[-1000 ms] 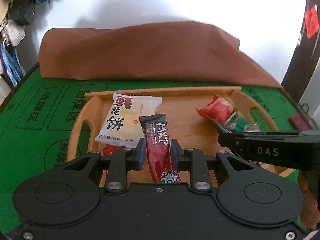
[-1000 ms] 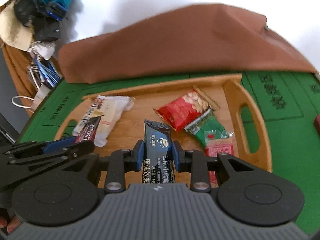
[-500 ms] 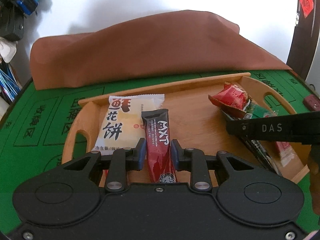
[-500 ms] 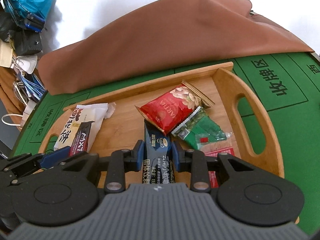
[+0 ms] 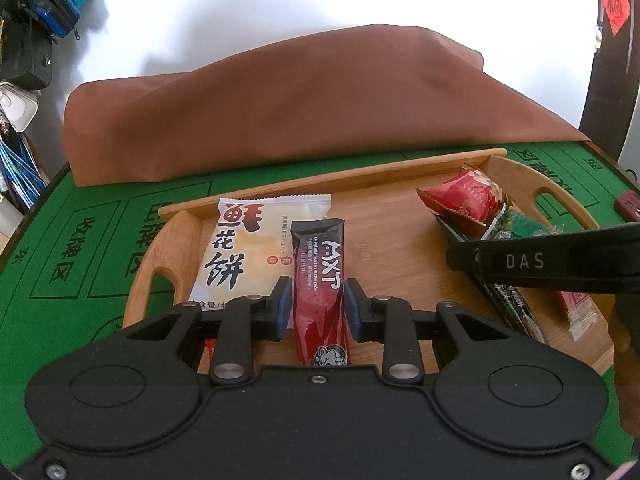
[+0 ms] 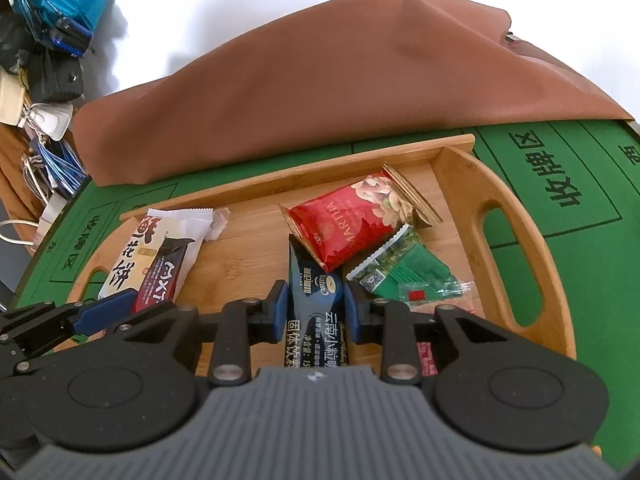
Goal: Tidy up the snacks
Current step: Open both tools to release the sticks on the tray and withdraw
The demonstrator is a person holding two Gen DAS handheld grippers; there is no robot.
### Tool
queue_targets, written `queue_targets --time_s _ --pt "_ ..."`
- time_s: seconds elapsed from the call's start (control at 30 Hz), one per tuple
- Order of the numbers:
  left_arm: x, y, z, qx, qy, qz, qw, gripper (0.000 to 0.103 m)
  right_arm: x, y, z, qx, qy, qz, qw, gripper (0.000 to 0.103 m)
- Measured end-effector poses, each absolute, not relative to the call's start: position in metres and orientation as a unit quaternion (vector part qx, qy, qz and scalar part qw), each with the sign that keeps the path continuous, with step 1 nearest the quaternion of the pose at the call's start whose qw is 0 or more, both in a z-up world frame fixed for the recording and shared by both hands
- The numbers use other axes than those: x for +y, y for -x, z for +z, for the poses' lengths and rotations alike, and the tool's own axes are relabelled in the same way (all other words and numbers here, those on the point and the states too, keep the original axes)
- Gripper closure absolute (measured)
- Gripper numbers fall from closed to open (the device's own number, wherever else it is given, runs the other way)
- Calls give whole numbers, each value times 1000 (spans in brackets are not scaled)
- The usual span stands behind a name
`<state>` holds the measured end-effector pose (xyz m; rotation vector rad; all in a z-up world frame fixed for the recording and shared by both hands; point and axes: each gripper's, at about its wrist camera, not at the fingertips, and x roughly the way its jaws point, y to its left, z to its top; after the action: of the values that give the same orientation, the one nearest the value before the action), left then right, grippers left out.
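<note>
A wooden tray lies on the green mat. My left gripper has a red MXT sachet between its pads; its jaws are opening. The sachet's far end rests over a white pastry packet. My right gripper is shut on a dark blue drink sachet, whose tip is tucked under a red nut packet. Beside that lies a green packet. The left gripper shows at the lower left of the right wrist view.
A brown cloth is heaped behind the tray against the white wall. Bags and cables hang at the far left. The tray's right handle and the green mat lie to the right. A small red packet lies under my right gripper.
Both grippers have sunk toward the tray with their sachets. The blue sachet's tip now lies under the red nut packet. The red sachet now lies across the white packet.
</note>
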<state>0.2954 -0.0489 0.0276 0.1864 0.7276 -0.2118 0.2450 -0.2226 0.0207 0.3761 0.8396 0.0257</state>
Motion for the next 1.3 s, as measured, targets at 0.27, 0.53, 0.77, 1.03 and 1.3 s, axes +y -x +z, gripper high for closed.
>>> queue_targets --time_s 0.27,0.53,0.77,1.03,1.3 --pt "-50 -291 30 349 -93 -94 928 58 -224 -245 20 402 -189 34 895 53" --pt "-46 -283 35 338 -79 -82 934 24 -222 -237 26 398 -178 38 899 42" --pt "-44 -259 45 325 -82 -79 939 15 -224 -215 40 388 -163 57 905 32" --pt "-38 -212 52 311 -79 -95 942 12 -218 -178 56 380 -118 85 913 28" --pt "-30 -163 54 303 -66 -107 945 10 -215 -132 66 371 -104 113 916 26"
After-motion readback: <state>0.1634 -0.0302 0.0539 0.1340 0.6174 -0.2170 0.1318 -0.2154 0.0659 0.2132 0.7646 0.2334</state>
